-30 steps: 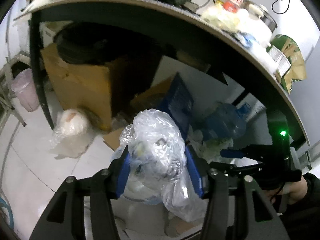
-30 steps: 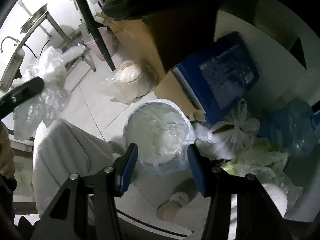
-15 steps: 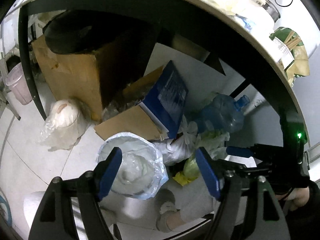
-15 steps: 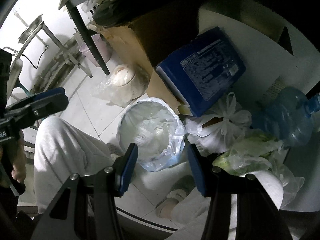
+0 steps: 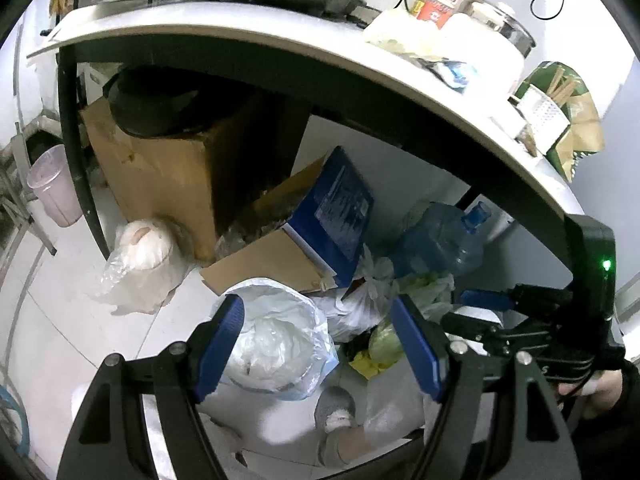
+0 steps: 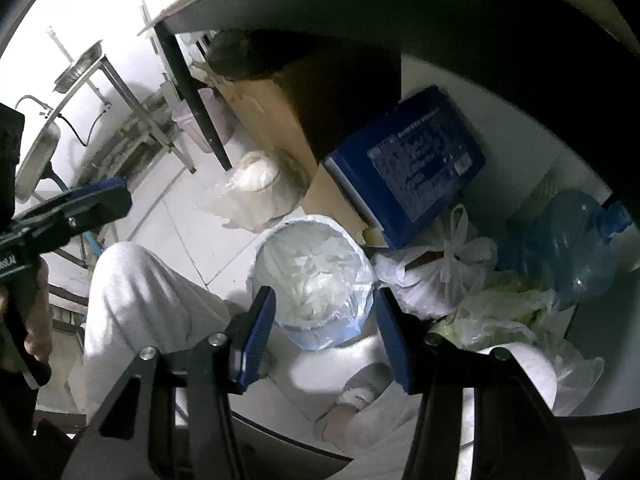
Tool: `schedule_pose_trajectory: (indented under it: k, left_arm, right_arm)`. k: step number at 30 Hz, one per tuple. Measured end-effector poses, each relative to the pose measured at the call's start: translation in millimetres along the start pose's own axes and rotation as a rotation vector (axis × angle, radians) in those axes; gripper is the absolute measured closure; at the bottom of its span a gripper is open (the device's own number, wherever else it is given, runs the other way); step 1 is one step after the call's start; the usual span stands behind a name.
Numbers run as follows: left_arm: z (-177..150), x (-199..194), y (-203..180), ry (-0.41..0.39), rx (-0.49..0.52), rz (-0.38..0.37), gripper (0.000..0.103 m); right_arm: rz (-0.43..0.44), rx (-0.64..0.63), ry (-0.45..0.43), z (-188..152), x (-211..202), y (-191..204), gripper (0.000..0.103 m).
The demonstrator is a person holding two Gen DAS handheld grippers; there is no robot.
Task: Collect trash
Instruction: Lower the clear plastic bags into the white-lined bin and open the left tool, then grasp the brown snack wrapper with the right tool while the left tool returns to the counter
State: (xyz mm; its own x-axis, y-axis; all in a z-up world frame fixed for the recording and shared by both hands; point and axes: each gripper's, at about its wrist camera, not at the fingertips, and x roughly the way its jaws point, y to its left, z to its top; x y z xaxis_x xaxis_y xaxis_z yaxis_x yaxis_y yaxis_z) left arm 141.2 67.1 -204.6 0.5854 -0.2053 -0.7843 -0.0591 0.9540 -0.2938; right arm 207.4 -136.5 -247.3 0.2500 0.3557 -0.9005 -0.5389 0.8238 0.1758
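Below both claws sits the bin [image 5: 280,344]; your left claw [image 5: 318,346] hangs wide and empty, the right claw [image 6: 324,334] half-open, empty, slightly nearer.

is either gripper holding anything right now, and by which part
Nothing is held. The left gripper and the right gripper both stand open and bare above the lined trash bin.
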Motion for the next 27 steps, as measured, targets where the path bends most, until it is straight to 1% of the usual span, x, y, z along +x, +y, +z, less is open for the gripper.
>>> schedule_pose_trajectory:
  k: [9,16,23,27]
  left_arm:
    - [-5.2,-21.5,-20.5,-0.027,0.031,0.000,0.027]
    - [-5.9,-34.6,-39.1,-0.042,0.066,-0.002,0.027]
    - [0.5,-38.8,-57.9,-0.049,0.107,-0.008,0.027]
    - [10.1,-41.6,-71.7,-0.057,0.156,-0.004,0.027]
  right_arm:
    - [0.004,-0.023,-0.069,-3.5,-38.1,7.6,0.054]
    - [-0.002,-0.033,-0.127,-4.7,-69.2,4.1,0.054]
    - [0.010,-0.044,-0.185,-1.4,-96.6,0.8,0.054]
    - [0.004,-0.065,-0.226,3.1,-112.9,0.3,0.054]
